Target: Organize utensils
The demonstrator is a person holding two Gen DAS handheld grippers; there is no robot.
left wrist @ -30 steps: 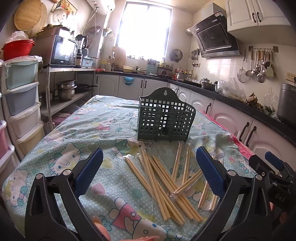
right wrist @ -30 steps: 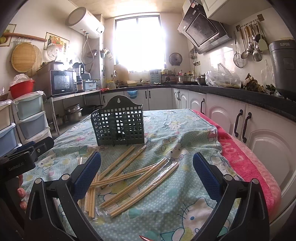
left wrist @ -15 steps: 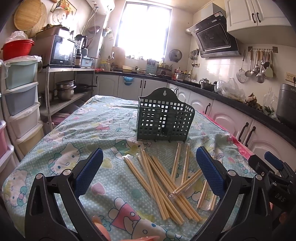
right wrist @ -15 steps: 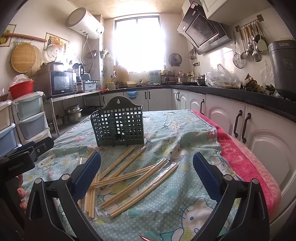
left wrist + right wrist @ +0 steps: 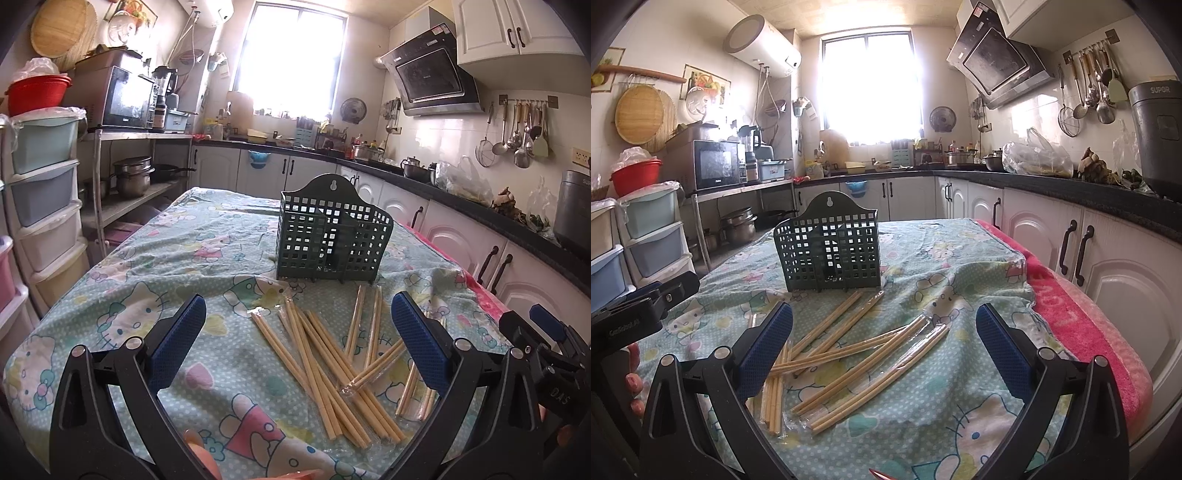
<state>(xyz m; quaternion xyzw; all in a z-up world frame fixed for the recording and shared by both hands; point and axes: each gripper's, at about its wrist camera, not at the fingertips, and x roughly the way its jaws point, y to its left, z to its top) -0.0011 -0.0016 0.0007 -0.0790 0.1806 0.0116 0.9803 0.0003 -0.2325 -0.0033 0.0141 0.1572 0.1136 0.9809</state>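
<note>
I am looking along both grippers at a kitchen surface covered by a pale green cartoon-cat cloth (image 5: 155,258). My left gripper (image 5: 299,339) hangs above the near edge of the cloth with its jaws spread wide and holding nothing; the blue pads (image 5: 177,341) frame the scene on either side. My right gripper (image 5: 884,345) is in the same posture, jaws wide apart and empty, and it also shows at the right edge of the left view.

A loose scatter of pale wooden chopsticks (image 5: 332,365) lies flat on the cloth between the two grippers. Several pairs sit in clear plastic sleeves, and many cross over one another at angles. In the right view the same chopsticks (image 5: 849,350) fan out from near left to far right.

Just beyond the chopsticks stands a dark green plastic utensil holder (image 5: 332,236), upright, with gridded walls, an inner divider and a raised back plate with a hanging hole. It looks empty (image 5: 831,251). The far tips of some chopsticks lie just in front of its base.

A pink towel (image 5: 1082,325) lies along the right edge of the surface.
</note>
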